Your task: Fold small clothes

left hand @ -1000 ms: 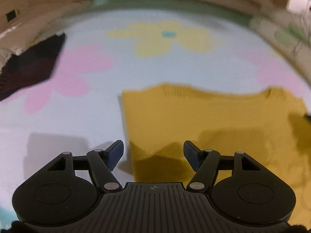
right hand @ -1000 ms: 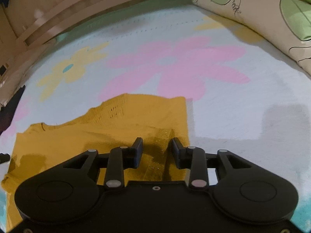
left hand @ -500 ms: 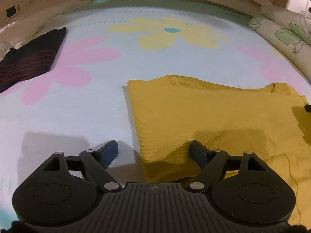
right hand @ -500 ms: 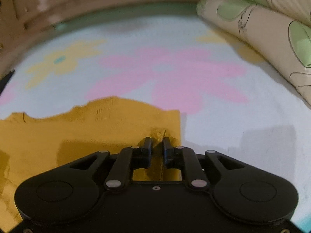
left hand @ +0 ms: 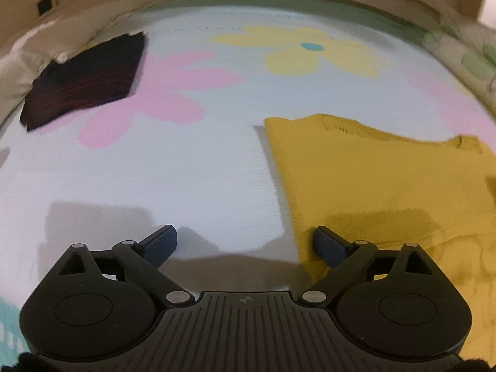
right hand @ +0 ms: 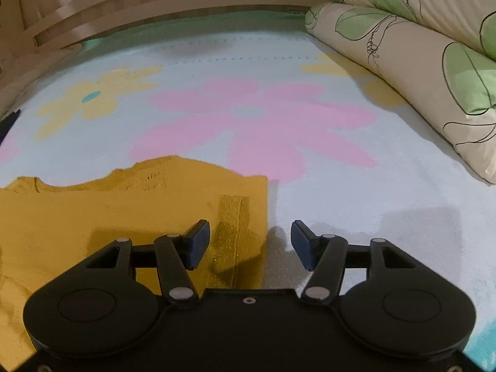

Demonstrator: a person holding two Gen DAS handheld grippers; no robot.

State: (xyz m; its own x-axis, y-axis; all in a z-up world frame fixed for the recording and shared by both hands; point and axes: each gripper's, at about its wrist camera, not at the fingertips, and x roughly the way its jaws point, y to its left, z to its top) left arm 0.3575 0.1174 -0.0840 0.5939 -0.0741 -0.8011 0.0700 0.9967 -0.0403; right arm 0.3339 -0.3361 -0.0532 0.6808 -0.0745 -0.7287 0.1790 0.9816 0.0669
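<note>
The left gripper (left hand: 245, 243) spreads wider, empty, the yellow shirt's (left hand: 387, 186) edge under its right finger. The right gripper (right hand: 249, 241) is opening, straddling the shirt's right edge without pinching.

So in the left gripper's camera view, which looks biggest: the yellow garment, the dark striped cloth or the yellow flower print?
1. yellow garment, though it lies nearest the camera
2. yellow flower print and dark striped cloth: look alike, too close to rank

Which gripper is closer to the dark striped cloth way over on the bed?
Left. The left gripper sees the dark striped cloth up ahead; the right gripper, jaws opening over the yellow garment, barely glimpses it.
</note>
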